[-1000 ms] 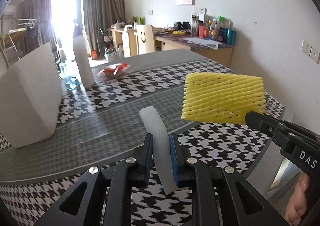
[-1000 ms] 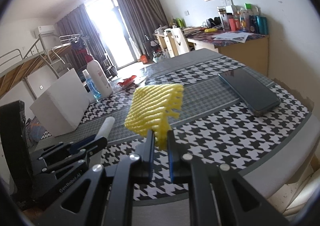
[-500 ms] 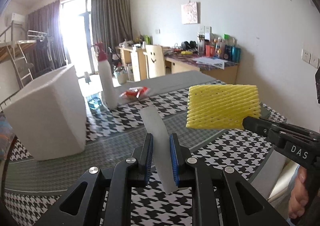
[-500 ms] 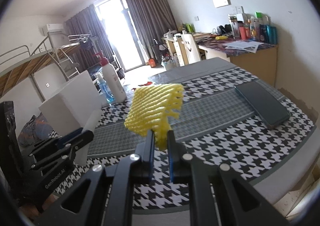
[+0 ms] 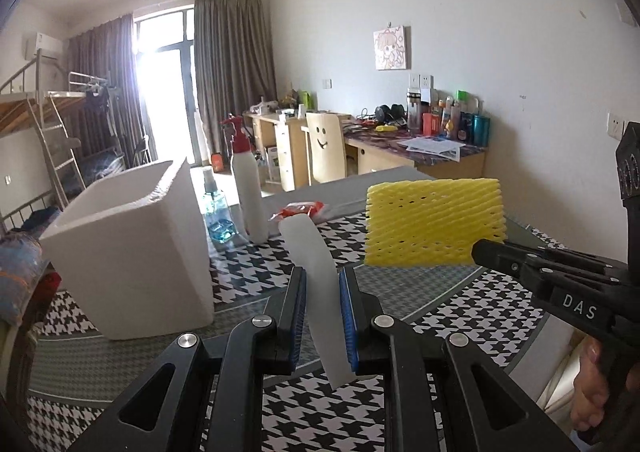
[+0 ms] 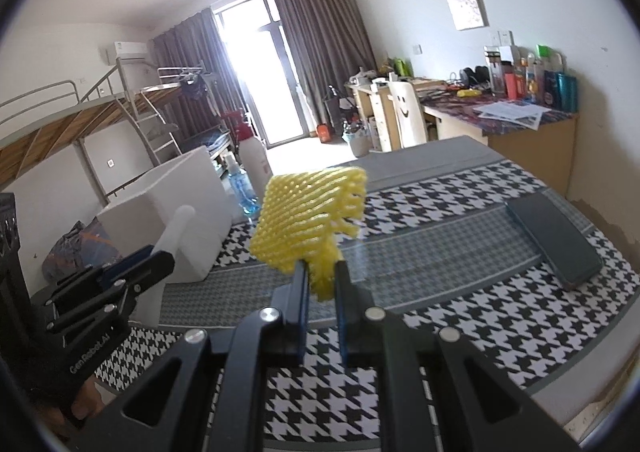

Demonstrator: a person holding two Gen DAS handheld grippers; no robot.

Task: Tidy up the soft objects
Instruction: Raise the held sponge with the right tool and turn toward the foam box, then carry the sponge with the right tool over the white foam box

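My left gripper (image 5: 322,284) is shut on a white foam strip (image 5: 316,284) that stands up between its jaws, held above the houndstooth table (image 5: 460,316). My right gripper (image 6: 321,276) is shut on a yellow foam net sleeve (image 6: 308,216), also raised above the table; the sleeve shows in the left wrist view (image 5: 434,222) to the right of the strip. A white foam box (image 5: 132,248) with an open top stands on the table's left side; it also shows in the right wrist view (image 6: 188,200). The left gripper and strip (image 6: 176,228) sit just in front of the box there.
A white pump bottle with a red top (image 5: 248,192) and a blue spray bottle (image 5: 214,208) stand behind the box. A red packet (image 5: 300,208) lies beyond the strip. A dark phone (image 6: 556,240) lies at the table's right edge. A desk and chair stand beyond.
Both grippers have risen with their foam pieces still held. The white box now shows its open top, nearer and lower in view.
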